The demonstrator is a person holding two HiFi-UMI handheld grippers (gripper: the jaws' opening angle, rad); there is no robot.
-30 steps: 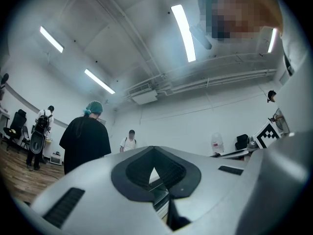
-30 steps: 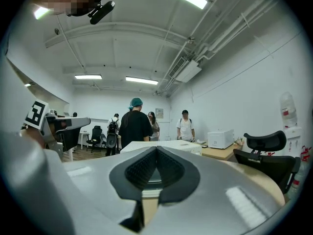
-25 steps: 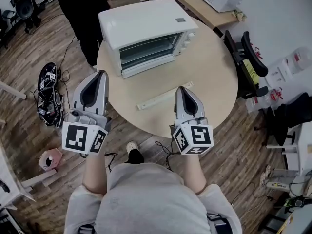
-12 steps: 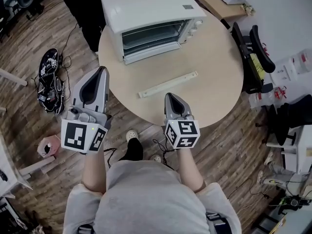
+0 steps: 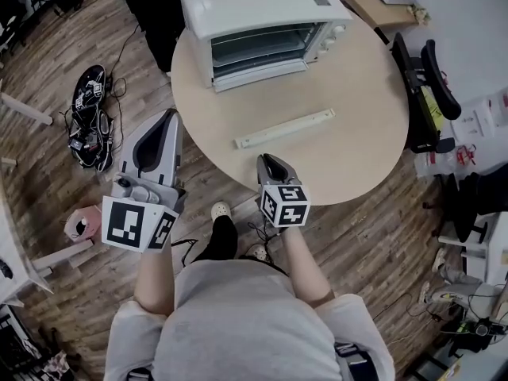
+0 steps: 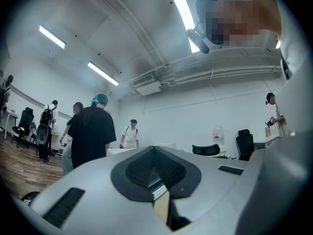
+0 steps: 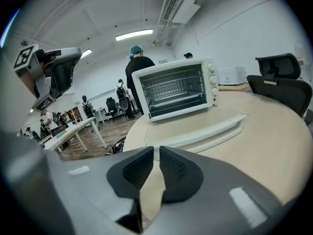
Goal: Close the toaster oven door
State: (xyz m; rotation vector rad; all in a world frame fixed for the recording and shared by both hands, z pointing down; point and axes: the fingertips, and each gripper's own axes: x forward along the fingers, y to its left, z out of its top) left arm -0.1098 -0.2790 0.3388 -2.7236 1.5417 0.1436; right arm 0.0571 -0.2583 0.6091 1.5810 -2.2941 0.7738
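1. Finds the toaster oven [image 5: 262,14] at the far edge of the table [image 5: 365,133], with its door [image 5: 258,48] facing the near edge. Reads the door as upright against the front in the right gripper view, but cannot tell whether it is pressed fully home.
2. Holds the right gripper [image 5: 268,159] at the near edge, well apart from the door. Shows its jaws slightly parted after just opening, released, with nothing between them.
3. Holds the left gripper [image 5: 168,116] off the near-left edge over the floor [image 5: 48,173], clenched with tips together on nothing.
4. Risks sweeping the white strip [image 5: 284,128], lying mid-table between the right gripper and the oven. Comes from reaching low and straight toward the door instead of lifting over or going round.
5. Risks shoving the whole oven toward the far edge. Comes from pushing hard on the door with the body unbraced and the left gripper too far off to steady it.
6. Risks leaving the door ajar. Comes from pressing off-centre, near one corner, or from letting go before feeling it seat.
7. Risks catching a parted jaw tip in the seam, or skidding across the glass. Comes from meeting the door with the jaws apart rather than pressing on its white frame.
8. Risks nudging the person in black [image 5: 151,6] standing just beyond the far-left edge. Comes from sliding the oven that way or overshooting the reach.
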